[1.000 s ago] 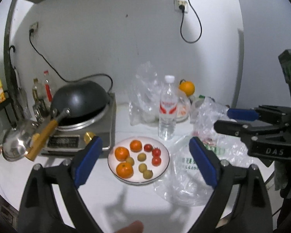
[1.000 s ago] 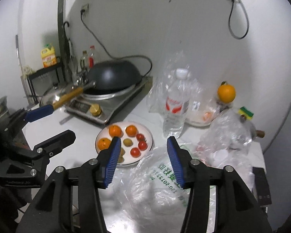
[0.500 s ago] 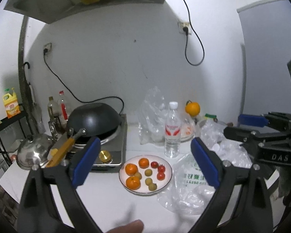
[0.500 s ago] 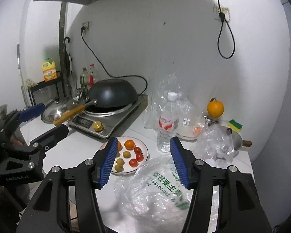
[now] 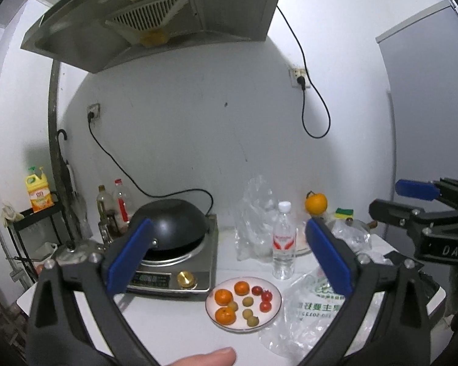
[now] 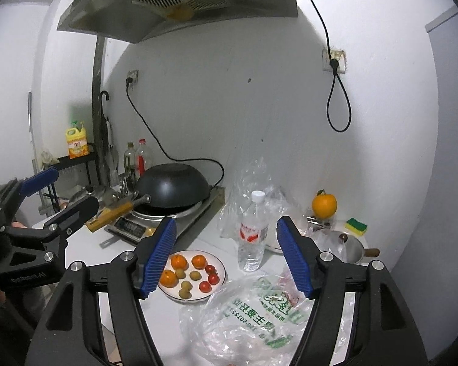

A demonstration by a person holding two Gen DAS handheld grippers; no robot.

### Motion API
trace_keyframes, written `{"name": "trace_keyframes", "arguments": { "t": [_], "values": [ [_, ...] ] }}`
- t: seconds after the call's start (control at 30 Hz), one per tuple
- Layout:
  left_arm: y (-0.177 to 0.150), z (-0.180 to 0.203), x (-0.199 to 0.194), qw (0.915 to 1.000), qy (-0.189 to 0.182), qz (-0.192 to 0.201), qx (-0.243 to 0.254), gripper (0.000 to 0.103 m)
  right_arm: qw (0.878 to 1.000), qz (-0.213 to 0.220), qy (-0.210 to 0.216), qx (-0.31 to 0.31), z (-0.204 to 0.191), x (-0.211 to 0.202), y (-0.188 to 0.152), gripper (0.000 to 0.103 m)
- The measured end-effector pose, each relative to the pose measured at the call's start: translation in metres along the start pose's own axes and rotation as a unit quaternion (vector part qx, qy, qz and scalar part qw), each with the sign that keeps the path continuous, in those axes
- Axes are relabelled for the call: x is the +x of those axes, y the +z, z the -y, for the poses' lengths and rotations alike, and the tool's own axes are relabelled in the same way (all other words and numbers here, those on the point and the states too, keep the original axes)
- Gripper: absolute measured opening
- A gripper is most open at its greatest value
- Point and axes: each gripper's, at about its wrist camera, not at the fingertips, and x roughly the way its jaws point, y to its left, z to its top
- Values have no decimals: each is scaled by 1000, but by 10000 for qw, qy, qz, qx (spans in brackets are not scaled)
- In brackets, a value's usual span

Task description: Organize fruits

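White table (image 5: 174,329) under a range hood, wok on a cooktop at back. Plate (image 5: 276,308) holds three oranges, three cherry tomatoes and four small greenish fruits, maybe longans. Water bottle (image 5: 284,244) behind it, plastic bag (image 6: 253,317) just beside. Left tool (image 5: 226,259) and right tool (image 6: 226,256) both opening, nothing between the jaws, above the table.

Plate (image 5: 274,311) lies between stove (image 5: 180,271) and plastic bag (image 5: 308,317).

Black wok (image 5: 171,219) on cooktop (image 5: 180,270), water btl (image 5: 283,248), sponge (image 6: 356,225)
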Motion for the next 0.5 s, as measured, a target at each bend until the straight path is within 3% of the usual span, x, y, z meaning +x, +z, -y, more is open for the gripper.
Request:
{"name": "trace_keyframes", "arguments": {
  "t": [0.5],
  "values": [
    [4, 7, 7, 10000, -33, 18, -69, 101, 9999, 99, -2, 21, 5, 1, 4, 72]
  ]
}}
